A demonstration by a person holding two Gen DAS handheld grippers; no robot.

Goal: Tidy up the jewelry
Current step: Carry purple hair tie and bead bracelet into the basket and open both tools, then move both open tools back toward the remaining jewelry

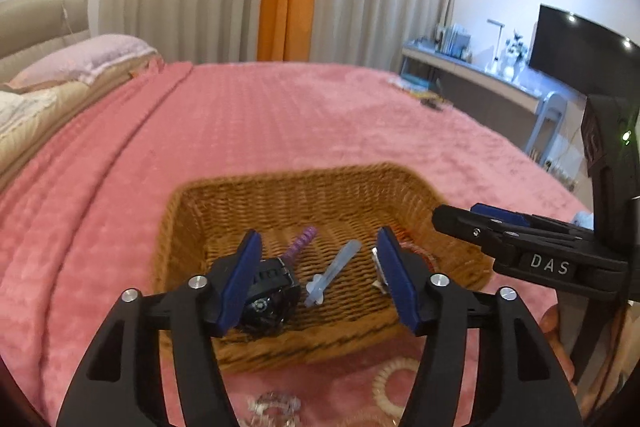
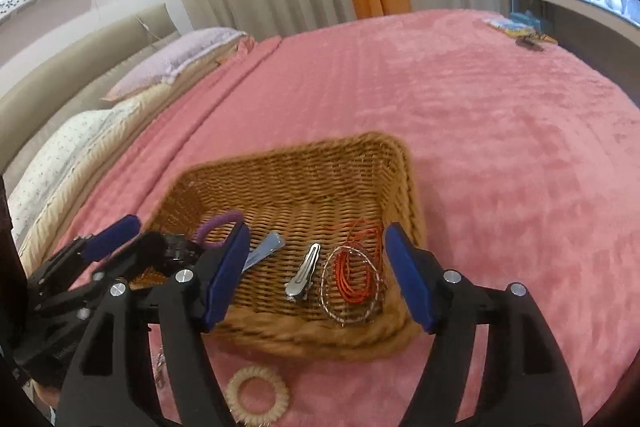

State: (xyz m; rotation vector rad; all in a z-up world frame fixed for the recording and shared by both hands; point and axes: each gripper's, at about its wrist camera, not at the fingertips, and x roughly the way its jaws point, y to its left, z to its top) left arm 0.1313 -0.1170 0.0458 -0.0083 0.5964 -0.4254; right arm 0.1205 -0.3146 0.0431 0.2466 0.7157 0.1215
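Note:
A wicker basket (image 1: 280,187) (image 2: 304,171) sits on the pink bedspread. In it lie a purple spiral hair tie (image 1: 302,241) (image 2: 216,223), a pale blue clip (image 1: 334,273) (image 2: 264,249), a silver hair clip (image 2: 303,269), a red cord necklace (image 2: 354,273) with a silver chain (image 2: 334,301), and a black watch (image 1: 268,291) (image 2: 176,247). My left gripper (image 1: 320,283) is open above the basket's near part. My right gripper (image 2: 316,279) is open above the silver clip. A beige spiral hair tie (image 2: 258,393) (image 1: 394,383) and a clear beaded bracelet (image 1: 274,405) lie on the blanket in front of the basket.
The pink bedspread (image 2: 500,131) stretches far beyond the basket. Pillows (image 2: 80,147) lie at the left by the headboard. A desk (image 1: 480,75) and a dark screen (image 1: 580,47) stand at the right. Small items (image 2: 524,31) lie at the bed's far corner.

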